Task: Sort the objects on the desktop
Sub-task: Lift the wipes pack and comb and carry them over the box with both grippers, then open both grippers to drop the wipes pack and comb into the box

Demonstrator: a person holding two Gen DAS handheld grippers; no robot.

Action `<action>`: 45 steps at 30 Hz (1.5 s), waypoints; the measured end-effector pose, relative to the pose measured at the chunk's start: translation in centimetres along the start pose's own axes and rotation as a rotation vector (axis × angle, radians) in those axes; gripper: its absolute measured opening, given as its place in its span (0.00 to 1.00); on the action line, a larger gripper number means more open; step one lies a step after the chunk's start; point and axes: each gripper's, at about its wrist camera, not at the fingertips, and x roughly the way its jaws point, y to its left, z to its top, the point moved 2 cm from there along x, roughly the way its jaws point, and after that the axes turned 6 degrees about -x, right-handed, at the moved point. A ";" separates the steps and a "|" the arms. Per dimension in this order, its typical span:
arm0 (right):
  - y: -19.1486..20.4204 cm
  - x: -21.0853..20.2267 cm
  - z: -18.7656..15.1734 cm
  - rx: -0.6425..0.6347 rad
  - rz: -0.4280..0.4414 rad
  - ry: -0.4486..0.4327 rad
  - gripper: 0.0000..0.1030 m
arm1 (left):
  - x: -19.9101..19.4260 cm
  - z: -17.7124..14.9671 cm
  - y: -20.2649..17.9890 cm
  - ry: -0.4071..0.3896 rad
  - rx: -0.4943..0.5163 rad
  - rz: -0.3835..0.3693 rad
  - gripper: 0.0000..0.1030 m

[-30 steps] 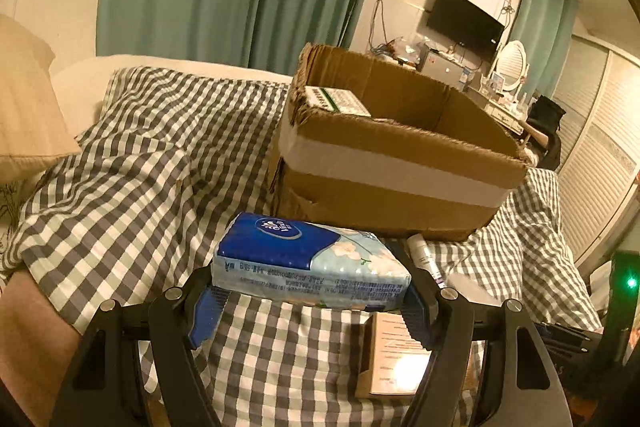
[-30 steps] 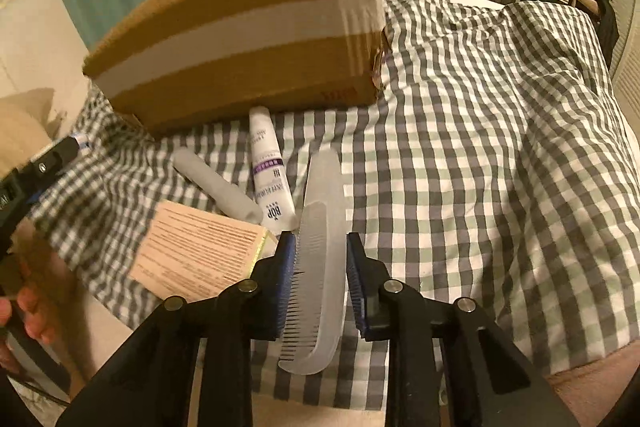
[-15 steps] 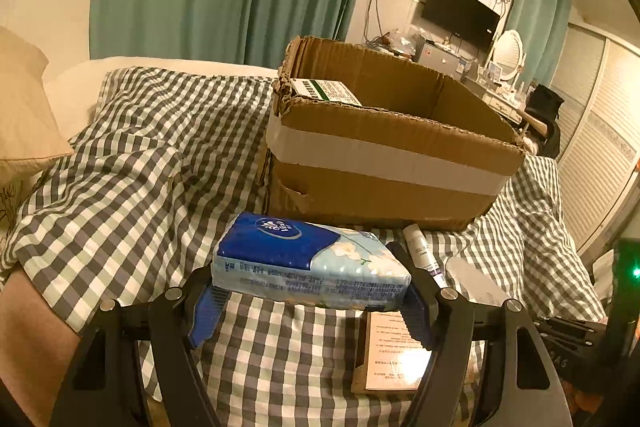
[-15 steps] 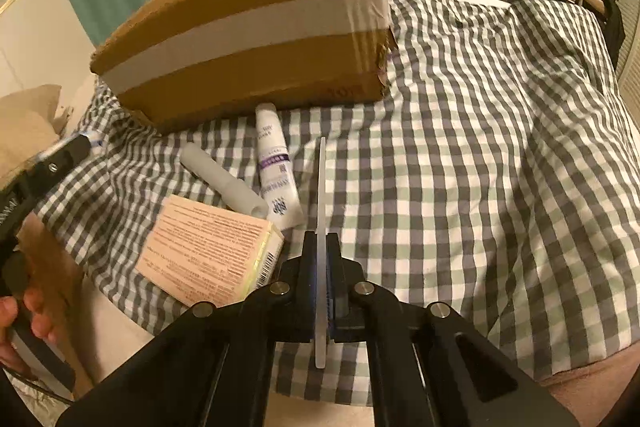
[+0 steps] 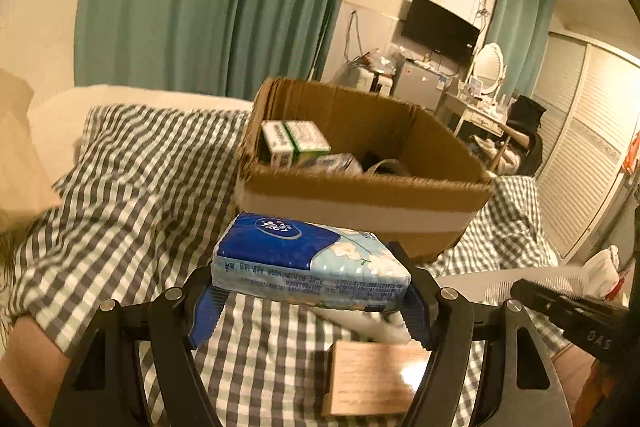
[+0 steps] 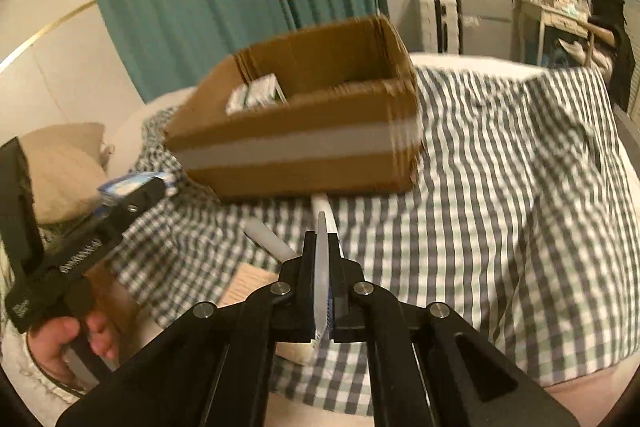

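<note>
My left gripper (image 5: 310,293) is shut on a blue and white tissue pack (image 5: 308,259), held flat above the checked bedspread just in front of the open cardboard box (image 5: 360,205). My right gripper (image 6: 322,287) is shut on a pale comb (image 6: 321,251), which stands edge-on between the pads, lifted off the bed and pointing at the box (image 6: 304,147). In the left wrist view the comb (image 5: 532,277) and right gripper (image 5: 568,307) show at the right edge. In the right wrist view the left gripper (image 6: 132,195) with the pack (image 6: 128,185) is at the left.
Green and white cartons (image 5: 294,141) and other items lie inside the box. On the bedspread below the grippers lie a tan printed box (image 5: 372,379), a white tube (image 6: 266,241) and another tube partly hidden. A pillow (image 6: 64,167) lies left; a hand (image 6: 68,343) holds the left gripper.
The right gripper closed on the comb, turned it edge-on and lifted it off the bed. Both grippers rose, so the box's inside now shows. The tissue pack stayed gripped.
</note>
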 end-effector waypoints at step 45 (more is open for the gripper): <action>-1.9 -1.0 12.6 -0.046 0.051 -0.270 0.83 | 2.1 9.7 -4.7 -0.081 0.148 0.130 1.00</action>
